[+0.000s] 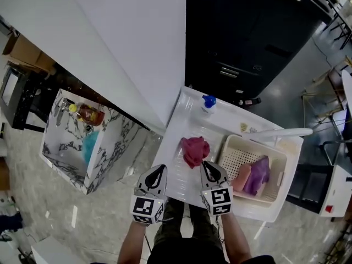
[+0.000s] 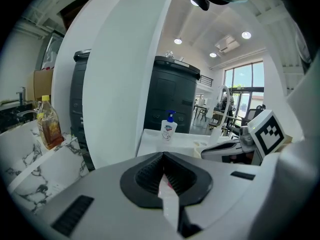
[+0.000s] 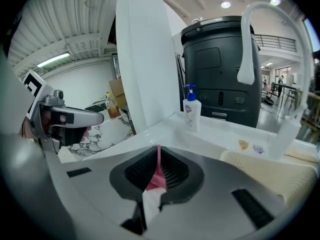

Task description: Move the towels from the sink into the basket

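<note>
**Colleague:** Where's the towel on your feed?

**Me:** I see the red towel (image 1: 195, 150) bunched up in the left part of the white sink (image 1: 184, 120), just left of the cream basket (image 1: 235, 157).

**Colleague:** And the basket itself?

**Me:** It sits in the right part of the sink, with the white faucet (image 1: 280, 132) reaching over its far edge. A pink towel (image 1: 242, 176) and a purple towel (image 1: 258, 175) lie in it side by side, touching.

**Colleague:** What's your right tool doing?

**Me:** My right tool (image 1: 208, 165) is at the near right edge of the red towel. Its jaws are pressed together on a thin fold of it. In the right gripper view I see a strip of red cloth running up between the pads.

**Colleague:** And the left?

**Me:** My left tool (image 1: 159, 169) is at the sink's near edge, just left of the towel and apart from it in the head view. Its jaws are together, and I can't make out anything clamped. A speck of red shows low in the slit, but I can't tell whether that is cloth beyond the tool or something caught.

**Colleague:** Anything else around?

**Me:** A soap bottle (image 1: 208, 103) with a blue pump stands at the sink's far rim. Off to the left, a marble desk (image 1: 110, 164) carries an amber bottle (image 1: 88, 114)
</note>
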`<act>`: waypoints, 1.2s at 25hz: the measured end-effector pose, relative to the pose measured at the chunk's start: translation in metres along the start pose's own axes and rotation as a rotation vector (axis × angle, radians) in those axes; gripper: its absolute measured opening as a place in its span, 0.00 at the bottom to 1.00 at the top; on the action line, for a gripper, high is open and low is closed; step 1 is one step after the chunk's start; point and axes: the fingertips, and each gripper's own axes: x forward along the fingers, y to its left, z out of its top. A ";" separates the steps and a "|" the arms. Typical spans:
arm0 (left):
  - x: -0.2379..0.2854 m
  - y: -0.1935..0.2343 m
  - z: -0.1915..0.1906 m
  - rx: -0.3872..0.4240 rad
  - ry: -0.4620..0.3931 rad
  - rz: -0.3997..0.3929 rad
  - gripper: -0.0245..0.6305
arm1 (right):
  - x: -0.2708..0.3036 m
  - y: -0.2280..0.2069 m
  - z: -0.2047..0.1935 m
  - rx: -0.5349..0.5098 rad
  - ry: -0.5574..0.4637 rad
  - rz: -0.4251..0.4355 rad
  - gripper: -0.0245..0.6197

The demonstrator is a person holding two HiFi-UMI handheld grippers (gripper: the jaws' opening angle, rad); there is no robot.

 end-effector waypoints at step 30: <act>0.023 0.031 -0.004 -0.021 0.043 0.003 0.05 | 0.080 -0.004 -0.038 0.027 0.299 0.020 0.26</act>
